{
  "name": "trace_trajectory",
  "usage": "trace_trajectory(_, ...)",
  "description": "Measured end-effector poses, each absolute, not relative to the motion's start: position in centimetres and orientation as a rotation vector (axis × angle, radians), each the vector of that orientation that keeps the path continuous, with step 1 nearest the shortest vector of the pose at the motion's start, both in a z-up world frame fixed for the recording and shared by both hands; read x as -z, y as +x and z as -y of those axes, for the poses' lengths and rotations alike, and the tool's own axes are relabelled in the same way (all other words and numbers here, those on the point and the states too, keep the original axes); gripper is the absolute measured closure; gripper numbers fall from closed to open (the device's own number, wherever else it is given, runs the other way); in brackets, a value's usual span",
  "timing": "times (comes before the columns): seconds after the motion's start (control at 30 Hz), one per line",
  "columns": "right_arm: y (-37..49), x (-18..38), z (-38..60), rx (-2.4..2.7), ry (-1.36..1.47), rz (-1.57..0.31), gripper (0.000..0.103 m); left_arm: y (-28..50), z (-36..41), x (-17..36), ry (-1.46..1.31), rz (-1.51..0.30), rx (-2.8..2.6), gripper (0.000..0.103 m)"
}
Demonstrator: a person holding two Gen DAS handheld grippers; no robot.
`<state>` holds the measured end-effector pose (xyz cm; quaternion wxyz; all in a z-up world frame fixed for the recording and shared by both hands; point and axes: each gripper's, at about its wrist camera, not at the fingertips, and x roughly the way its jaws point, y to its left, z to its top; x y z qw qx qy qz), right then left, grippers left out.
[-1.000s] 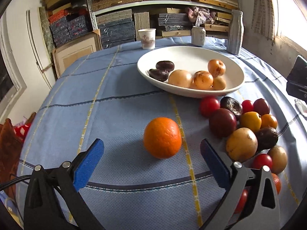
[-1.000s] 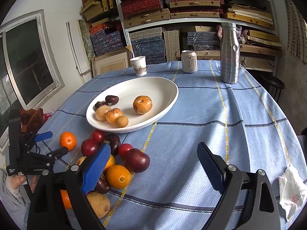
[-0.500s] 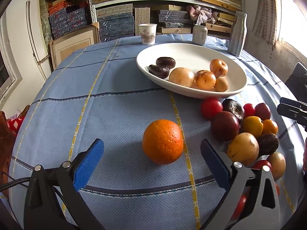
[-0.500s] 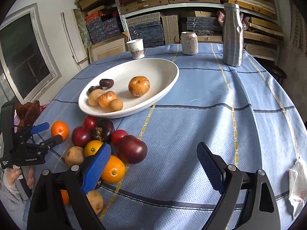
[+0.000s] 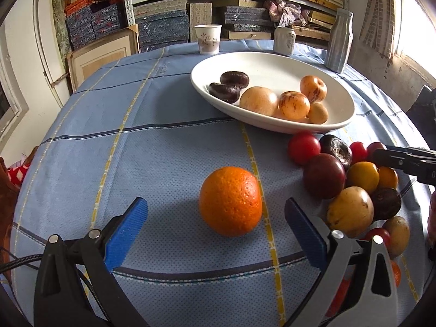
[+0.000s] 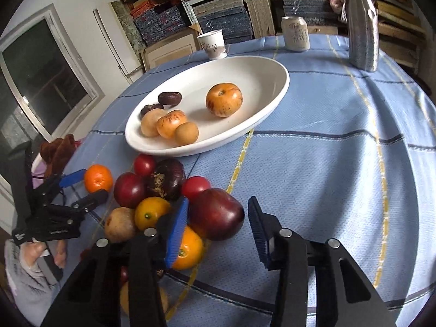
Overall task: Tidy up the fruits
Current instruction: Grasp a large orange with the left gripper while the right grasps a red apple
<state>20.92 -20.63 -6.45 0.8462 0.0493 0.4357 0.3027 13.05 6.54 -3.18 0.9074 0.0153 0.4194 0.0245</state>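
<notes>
- Round table (image 5: pixel 169 147), covered in a blue cloth with yellow and dark stripes.
- A white oval dish (image 5: pixel 272 65) sits toward the far side, holding pale fruits and two dark ones.
- Behind the dish, a paper cup (image 5: pixel 208 39), a drinks can (image 5: pixel 284 40) and a metal bottle (image 5: pixel 339 42) stand upright, spread along the far edge.
- One orange (image 5: pixel 230 200) lies alone on the cloth, apart from everything.
- Just in front of the dish, a heap of fruit (image 6: pixel 163 188) lies bunched together, pieces touching: red, dark purple, yellow, orange and brownish ones.
- A large dark red fruit (image 6: pixel 218 214) lies at the heap's edge, on the cloth.
</notes>
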Motion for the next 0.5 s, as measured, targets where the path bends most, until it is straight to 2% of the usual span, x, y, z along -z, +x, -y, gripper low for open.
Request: trace_trajectory(0.5, 21.7, 7.4, 21.1, -0.668, 0.189, -0.969, 0.063, 14.2, -6.9, 3.9, -0.036, -0.905, 0.014, 0.005)
